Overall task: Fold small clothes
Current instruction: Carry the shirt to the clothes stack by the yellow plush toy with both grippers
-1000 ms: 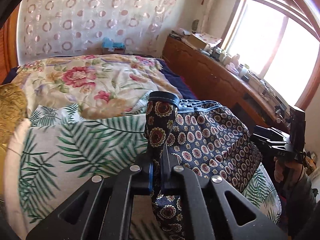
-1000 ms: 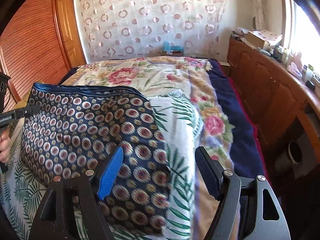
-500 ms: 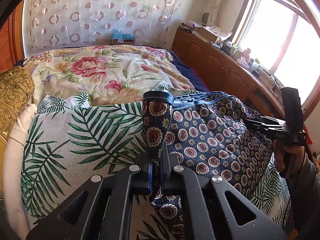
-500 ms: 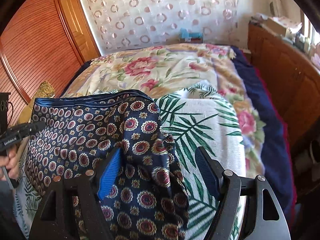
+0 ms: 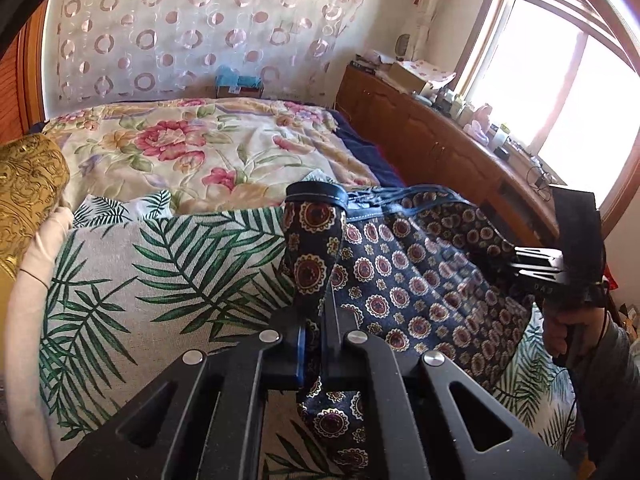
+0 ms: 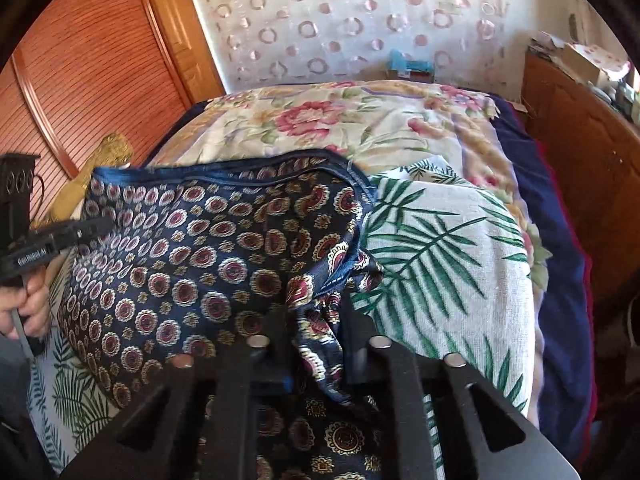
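Note:
A navy garment with red and gold medallions (image 5: 420,276) and a blue waistband hangs stretched between my two grippers above the palm-leaf cloth on the bed. My left gripper (image 5: 316,328) is shut on one bunched corner of it. My right gripper (image 6: 316,320) is shut on the opposite bunched edge of the garment (image 6: 192,264). The right gripper shows at the right of the left wrist view (image 5: 556,268), and the left gripper at the left of the right wrist view (image 6: 56,236).
A palm-leaf cloth (image 5: 160,280) lies over a floral bedspread (image 5: 208,152). A gold cushion (image 5: 28,184) sits at the left. A wooden cabinet (image 5: 440,148) with clutter runs under the window at the right. A wooden wardrobe door (image 6: 92,80) stands left.
My right gripper has shut on the garment's edge; it was open before. Both grippers have moved a little, and the garment is now held spread between them.

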`<state>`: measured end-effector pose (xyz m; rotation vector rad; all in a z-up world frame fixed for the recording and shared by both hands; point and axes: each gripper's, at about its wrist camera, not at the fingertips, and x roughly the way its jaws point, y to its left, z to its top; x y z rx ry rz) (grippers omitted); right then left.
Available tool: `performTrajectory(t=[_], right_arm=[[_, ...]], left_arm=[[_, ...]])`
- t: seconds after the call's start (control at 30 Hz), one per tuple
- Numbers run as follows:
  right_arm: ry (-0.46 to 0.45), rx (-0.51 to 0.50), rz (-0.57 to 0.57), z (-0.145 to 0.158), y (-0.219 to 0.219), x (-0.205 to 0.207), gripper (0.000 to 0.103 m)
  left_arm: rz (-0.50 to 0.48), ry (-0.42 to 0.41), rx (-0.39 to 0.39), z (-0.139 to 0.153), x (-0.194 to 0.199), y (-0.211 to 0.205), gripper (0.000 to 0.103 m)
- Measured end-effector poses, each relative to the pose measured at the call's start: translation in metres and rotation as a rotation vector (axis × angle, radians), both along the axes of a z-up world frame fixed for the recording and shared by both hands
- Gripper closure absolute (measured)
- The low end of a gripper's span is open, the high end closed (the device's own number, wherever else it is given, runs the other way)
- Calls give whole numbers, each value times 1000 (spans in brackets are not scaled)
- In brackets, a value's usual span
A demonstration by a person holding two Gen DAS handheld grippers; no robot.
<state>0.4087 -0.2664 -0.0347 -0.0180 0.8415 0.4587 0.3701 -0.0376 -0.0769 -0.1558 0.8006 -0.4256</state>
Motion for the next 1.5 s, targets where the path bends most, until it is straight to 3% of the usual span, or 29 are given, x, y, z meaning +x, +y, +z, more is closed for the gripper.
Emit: performTrajectory(t=[0.47, 0.9, 1.03, 1.17, 1.27, 1.4, 1.5], right_arm=[[-164, 8, 62, 42, 21, -37, 95], [-329, 10, 224, 92, 97, -39, 95], [-380, 5, 312, 109, 141, -23, 95], [-407, -24, 386, 118, 187, 6, 95], [-409, -50, 441, 120, 220, 32, 95], [-406, -100, 523, 118, 262, 53, 95], [-402, -135, 563, 110, 295, 79, 95]], left_arm=[[28, -149, -90, 58, -60, 44, 98], [208, -303, -100, 108, -121, 143, 98], [298, -326, -91, 110, -134, 180, 98], [366, -319, -160, 107, -143, 217, 98], [423, -343, -154, 106, -155, 236, 98], [486, -328, -125, 90, -155, 257, 98], [515, -272, -133, 68, -150, 275, 98]])
